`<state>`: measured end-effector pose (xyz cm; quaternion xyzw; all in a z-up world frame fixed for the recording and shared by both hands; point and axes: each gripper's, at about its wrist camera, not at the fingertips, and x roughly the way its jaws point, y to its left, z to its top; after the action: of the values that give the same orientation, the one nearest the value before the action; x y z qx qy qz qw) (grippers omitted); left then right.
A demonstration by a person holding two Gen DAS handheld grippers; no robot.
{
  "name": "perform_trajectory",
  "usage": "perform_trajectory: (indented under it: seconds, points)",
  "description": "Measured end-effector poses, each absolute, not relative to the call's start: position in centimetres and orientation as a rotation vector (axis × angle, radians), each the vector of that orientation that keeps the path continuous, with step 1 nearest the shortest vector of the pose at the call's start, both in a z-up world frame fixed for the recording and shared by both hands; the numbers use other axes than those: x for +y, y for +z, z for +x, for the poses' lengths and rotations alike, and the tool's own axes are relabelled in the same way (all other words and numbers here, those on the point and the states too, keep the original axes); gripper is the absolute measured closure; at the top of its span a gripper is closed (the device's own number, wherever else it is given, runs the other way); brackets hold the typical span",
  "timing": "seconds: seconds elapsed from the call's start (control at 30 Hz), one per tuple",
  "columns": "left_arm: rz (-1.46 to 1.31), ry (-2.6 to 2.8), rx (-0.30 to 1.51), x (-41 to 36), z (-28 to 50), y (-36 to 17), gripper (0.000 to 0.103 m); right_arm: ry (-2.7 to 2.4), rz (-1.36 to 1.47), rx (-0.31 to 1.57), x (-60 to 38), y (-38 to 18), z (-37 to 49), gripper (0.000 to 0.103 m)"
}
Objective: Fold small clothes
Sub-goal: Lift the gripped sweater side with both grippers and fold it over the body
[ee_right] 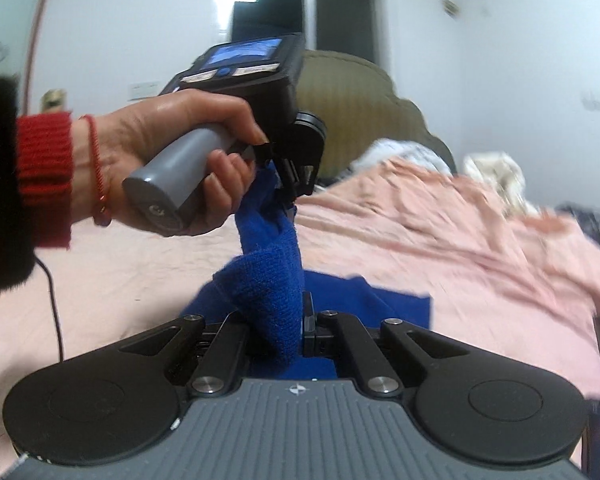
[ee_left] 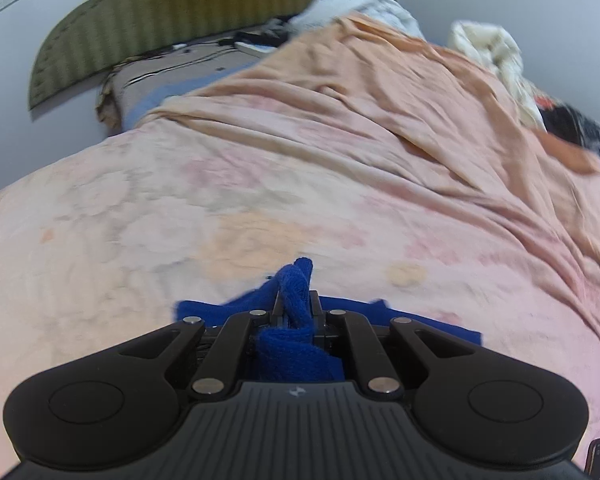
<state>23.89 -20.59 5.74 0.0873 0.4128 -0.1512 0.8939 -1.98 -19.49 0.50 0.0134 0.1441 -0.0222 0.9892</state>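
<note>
A small blue knit garment (ee_right: 268, 280) hangs stretched between both grippers above a pink bedspread (ee_right: 420, 248). My left gripper (ee_left: 296, 304) is shut on a bunched edge of the blue garment (ee_left: 294, 284). In the right wrist view the left gripper (ee_right: 286, 196) is held by a hand in a red cuff, up and to the left, pinching the garment's top. My right gripper (ee_right: 288, 320) is shut on a lower fold of the same garment. The rest of the garment lies on the bed below.
The pink floral bedspread (ee_left: 260, 184) covers the bed, with a rumpled peach sheet (ee_left: 380, 92) on its far right. White clothes (ee_left: 496, 60) and a dark patterned cloth (ee_left: 580, 128) lie at the far right. A green striped headboard (ee_left: 180, 8) stands behind. A black cable (ee_right: 54, 312) runs at left.
</note>
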Motion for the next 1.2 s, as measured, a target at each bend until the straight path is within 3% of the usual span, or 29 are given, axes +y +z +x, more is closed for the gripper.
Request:
perform_trajectory:
  seconds: [0.5, 0.57, 0.6, 0.67, 0.73, 0.93, 1.2]
  points:
    - [0.361, -0.385, 0.847, -29.6, 23.1, 0.3, 0.094, -0.081, 0.474, 0.423, -28.4, -4.8, -1.9, 0.097]
    - [0.337, -0.407, 0.843, -29.9, 23.0, 0.5, 0.087, -0.064, 0.522, 0.449, -28.8, -5.3, -2.1, 0.089]
    - [0.318, -0.425, 0.843, -29.8, 23.1, 0.8, 0.078, -0.057, 0.547, 0.458, -29.0, -5.5, -2.3, 0.085]
    - [0.275, -0.440, 0.830, -29.6, 23.2, 1.5, 0.056, -0.038, 0.579, 0.470, -29.4, -5.8, -2.4, 0.079]
    - [0.241, -0.428, 0.774, -29.0, 23.0, 2.7, 0.024, -0.023, 0.601, 0.474, -29.7, -5.9, -2.6, 0.077]
    - [0.235, -0.382, 0.674, -25.0, 21.9, 5.9, 0.021, 0.024, 0.716, 0.484, -30.7, -6.1, -3.7, 0.069]
    - [0.294, -0.308, 0.680, -13.9, 15.5, 3.5, 0.020, -0.006, 0.753, 0.474, -31.9, -5.7, -4.6, 0.061]
